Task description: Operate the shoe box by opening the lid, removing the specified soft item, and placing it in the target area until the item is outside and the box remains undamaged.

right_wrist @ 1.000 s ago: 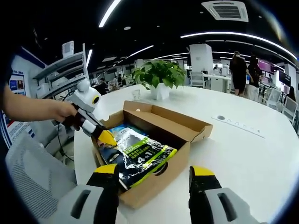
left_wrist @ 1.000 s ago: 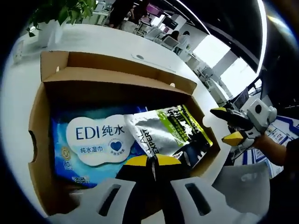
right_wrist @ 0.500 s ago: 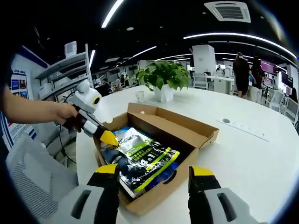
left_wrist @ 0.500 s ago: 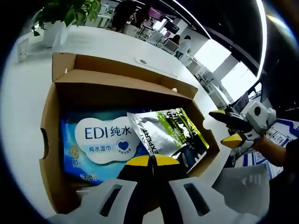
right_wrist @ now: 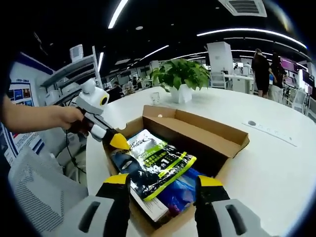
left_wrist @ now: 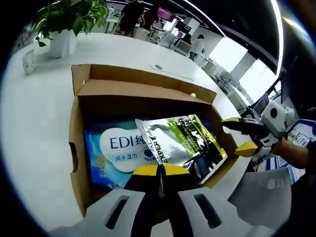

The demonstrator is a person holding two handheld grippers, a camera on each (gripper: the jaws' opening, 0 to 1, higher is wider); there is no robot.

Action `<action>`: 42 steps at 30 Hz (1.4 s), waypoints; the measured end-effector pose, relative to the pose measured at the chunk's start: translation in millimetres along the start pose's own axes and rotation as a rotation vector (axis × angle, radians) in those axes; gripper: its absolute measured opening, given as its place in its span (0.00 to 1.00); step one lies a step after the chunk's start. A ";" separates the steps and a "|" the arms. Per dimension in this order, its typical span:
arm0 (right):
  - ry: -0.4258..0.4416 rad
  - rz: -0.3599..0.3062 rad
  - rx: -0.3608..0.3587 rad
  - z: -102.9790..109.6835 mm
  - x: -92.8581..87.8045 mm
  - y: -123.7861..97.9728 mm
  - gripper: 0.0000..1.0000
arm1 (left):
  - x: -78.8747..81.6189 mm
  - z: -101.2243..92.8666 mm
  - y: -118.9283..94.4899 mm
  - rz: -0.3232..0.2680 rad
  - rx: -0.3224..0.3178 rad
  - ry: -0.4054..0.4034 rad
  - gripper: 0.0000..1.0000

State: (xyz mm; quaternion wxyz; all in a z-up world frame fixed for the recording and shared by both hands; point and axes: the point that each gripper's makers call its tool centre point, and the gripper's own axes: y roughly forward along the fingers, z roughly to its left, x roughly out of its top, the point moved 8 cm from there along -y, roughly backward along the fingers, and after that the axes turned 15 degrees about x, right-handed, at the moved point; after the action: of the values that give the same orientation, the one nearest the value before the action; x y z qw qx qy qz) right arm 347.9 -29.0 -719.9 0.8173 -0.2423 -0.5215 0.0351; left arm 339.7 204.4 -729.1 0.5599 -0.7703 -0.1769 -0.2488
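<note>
The shoe box is sitting open on the white desk, its lid folded back on the far side. Inside it, a silver and green pouch is lying tilted on top of a blue pack of wet wipes.

In the left gripper view, the left claw is reaching in over the near wall of the box, and its yellow-tipped jaws are pressing together on the near edge of the pouch, pinching it. The rest of the pouch is spreading away from the claw toward the far right corner of the box. In the right gripper view the left claw is gripping that same pouch at its corner, with a hand holding the tool.

The right claw is hovering just above the near end of the box, its jaws standing apart with the pouch and wipes lying between and beyond them, untouched. From the left gripper view, the right claw is hanging open beside the box's right wall. A potted plant is standing on the desk beyond the box.
</note>
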 end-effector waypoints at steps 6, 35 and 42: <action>0.044 0.023 0.024 -1.4 -2.2 9.2 0.41 | 4.1 3.9 2.3 0.008 0.021 0.037 0.00; 0.096 0.077 0.070 0.1 -0.4 25.0 0.25 | -1.0 10.4 12.1 0.032 0.037 0.083 0.00; 0.106 0.092 0.100 8.2 -0.6 35.4 0.26 | -0.6 7.2 10.6 0.025 0.035 0.088 0.00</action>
State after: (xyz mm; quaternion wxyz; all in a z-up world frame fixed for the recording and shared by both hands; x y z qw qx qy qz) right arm 347.4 5.0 -732.9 0.8523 -0.2265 -0.4636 0.0860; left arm 346.3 208.0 -739.5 0.5835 -0.7509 -0.1465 -0.2724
